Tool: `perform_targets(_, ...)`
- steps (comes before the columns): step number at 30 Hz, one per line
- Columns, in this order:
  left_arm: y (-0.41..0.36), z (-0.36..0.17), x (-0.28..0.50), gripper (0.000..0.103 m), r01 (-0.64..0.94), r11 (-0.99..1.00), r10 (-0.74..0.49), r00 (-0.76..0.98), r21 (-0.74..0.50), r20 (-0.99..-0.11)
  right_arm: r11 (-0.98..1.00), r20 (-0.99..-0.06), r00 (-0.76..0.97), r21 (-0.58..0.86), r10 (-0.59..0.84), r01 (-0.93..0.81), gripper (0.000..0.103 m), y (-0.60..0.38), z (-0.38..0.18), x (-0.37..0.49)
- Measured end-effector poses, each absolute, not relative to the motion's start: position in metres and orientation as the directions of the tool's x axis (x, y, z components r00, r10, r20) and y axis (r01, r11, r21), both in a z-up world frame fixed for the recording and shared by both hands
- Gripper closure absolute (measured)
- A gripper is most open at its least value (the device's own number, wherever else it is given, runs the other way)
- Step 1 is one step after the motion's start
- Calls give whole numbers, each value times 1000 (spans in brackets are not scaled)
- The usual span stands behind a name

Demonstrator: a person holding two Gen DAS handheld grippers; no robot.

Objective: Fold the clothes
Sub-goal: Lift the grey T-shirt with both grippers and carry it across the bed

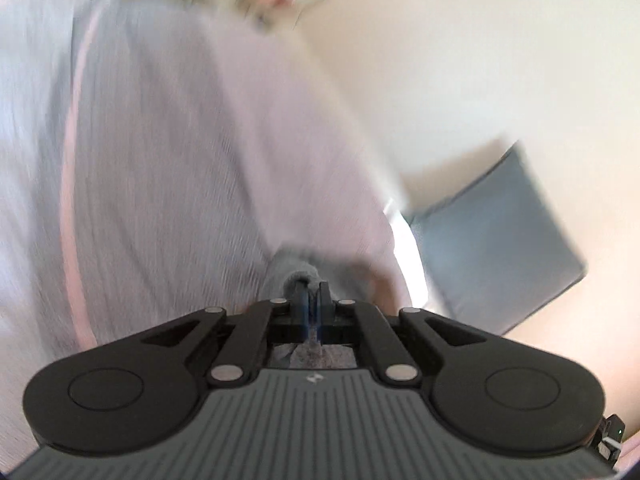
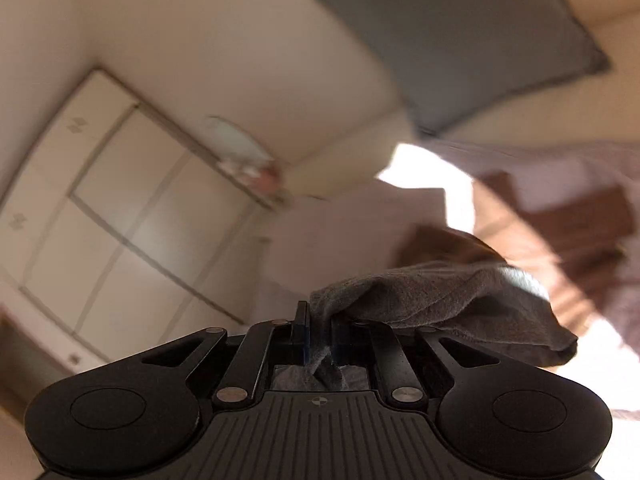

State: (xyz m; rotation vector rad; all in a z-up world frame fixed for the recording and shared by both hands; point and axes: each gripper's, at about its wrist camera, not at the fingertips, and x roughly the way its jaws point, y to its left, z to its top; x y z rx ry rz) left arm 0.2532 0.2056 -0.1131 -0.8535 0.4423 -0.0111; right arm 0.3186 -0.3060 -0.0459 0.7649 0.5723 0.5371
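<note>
Left gripper: fingers drawn together on a small bunched fold of grey garment, with cloth also showing behind the pads in the gap of the frame. Right gripper: fingers narrow, clamped on a thicker pinch of the same grey knit fabric, which spills from the pads toward 3 o'clock and hangs in a loose drape with a free edge drooping at lower right. The garment is thus held at two points, one in each gripper, and appears lifted clear; what lies under it cannot be confirmed. Outward in the left wrist view, a pale striped bed cover fills the field from 9 to 12 o'clock, and a grey-blue cushion sits at 3 o'clock against a cream wall. In the right wrist view the cushion appears at 1 o'clock, a white panelled cupboard at 9 o'clock, and brown patterned cloth at 3 o'clock; both views are motion-blurred. Assessment: the fabric is light, soft and limp, with no stiffness of its own, so it will sag between grips and bunch at each pinch. Hold is best taken at corners or along a hem, spread well apart, to keep the panel taut for folding.
</note>
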Motion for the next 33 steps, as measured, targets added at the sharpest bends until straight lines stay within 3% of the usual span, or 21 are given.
perform_targets(7, 240, 14, 116, 103, -154, 772, 80, 986, -616, -145, 429, -43, 580, 718, 814, -548, 96, -225, 37, 276)
perform_targets(14, 243, 113, -53, 103, -252, 829, 308, 951, -499, 32, 258, 69, 399, 660, 914, -705, 96, -149, 91, 198)
perform_targets(20, 232, 159, -185, 102, -327, 830, 425, 895, -451, 134, 157, 72, 265, 646, 962, -747, 96, -98, 117, 113)
perform_targets(33, 236, 183, -344, 102, -451, 792, 544, 827, -413, 140, 76, 28, 118, 610, 993, -789, 95, -17, 144, -17)
